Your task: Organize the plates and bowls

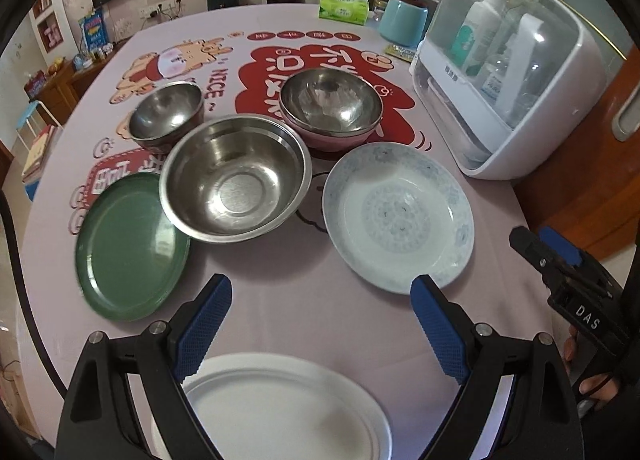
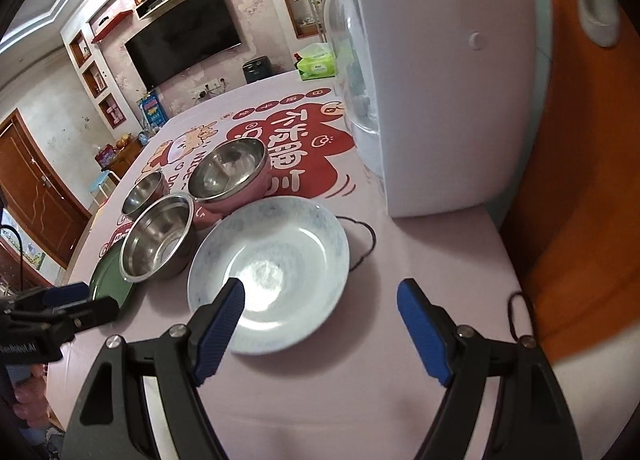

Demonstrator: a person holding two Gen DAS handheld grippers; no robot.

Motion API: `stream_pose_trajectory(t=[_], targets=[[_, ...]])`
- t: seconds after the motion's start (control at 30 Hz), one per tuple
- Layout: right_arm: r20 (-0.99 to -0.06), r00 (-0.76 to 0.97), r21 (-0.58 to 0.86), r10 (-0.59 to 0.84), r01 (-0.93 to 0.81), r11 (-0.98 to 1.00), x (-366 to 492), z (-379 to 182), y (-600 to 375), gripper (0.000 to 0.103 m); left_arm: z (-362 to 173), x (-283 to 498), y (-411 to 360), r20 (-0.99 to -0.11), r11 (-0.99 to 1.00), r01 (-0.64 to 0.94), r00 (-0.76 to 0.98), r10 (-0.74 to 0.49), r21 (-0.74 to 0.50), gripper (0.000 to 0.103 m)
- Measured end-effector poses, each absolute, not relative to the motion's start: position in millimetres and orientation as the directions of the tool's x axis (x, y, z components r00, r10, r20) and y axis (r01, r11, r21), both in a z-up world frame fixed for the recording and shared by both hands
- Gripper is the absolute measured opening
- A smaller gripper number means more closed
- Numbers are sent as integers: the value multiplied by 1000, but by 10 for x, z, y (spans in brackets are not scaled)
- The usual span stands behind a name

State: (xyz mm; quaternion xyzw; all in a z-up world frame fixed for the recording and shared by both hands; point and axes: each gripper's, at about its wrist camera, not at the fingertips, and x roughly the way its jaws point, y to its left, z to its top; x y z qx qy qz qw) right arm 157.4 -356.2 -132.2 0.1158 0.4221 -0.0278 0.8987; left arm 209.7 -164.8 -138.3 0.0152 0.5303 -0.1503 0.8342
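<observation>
Nearest the left wrist camera lies a white plate (image 1: 288,408), its near edge cut off by the frame and its sides partly hidden behind the left gripper (image 1: 322,314), whose blue-padded fingers (image 1: 204,328) stand wide apart above it, holding nothing. Beyond it on the worktop (image 1: 304,300), which wears a pink printed cloth, sit a green plate (image 1: 128,248), a large steel bowl (image 1: 236,180) overlapping that plate's rim, a small steel bowl (image 1: 166,112), a pink-walled bowl (image 1: 330,108) and a blue-patterned dish (image 1: 398,216). A white cabinet with a clear cover (image 1: 504,72) stands at the right; the bottles inside are hazy through the plastic.

From the right wrist view the right gripper (image 2: 320,328) is also spread open and empty, one finger (image 2: 220,332) covering the near rim of the patterned dish (image 2: 276,260). The green plate (image 2: 110,280) is mostly hidden behind the steel bowl (image 2: 160,240) and the other gripper. Motion blur softens the dish's pattern. A dark cord (image 2: 366,244) emerges from behind the dish, its far end unclear.
</observation>
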Motion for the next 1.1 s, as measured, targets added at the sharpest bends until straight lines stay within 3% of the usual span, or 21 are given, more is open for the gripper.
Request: stream_pose_trajectory(t=[0.8, 1.1], targets=[[-790, 589, 309, 172, 140, 941, 2025, -2055, -3739, 78, -2276, 2601, -1946, -899, 930, 224, 269, -346, -291, 90], [-784, 588, 329, 198, 122, 936, 2069, -2151, -3747, 56, -2388, 2607, -2051, -890, 922, 235, 272, -365, -306, 79]])
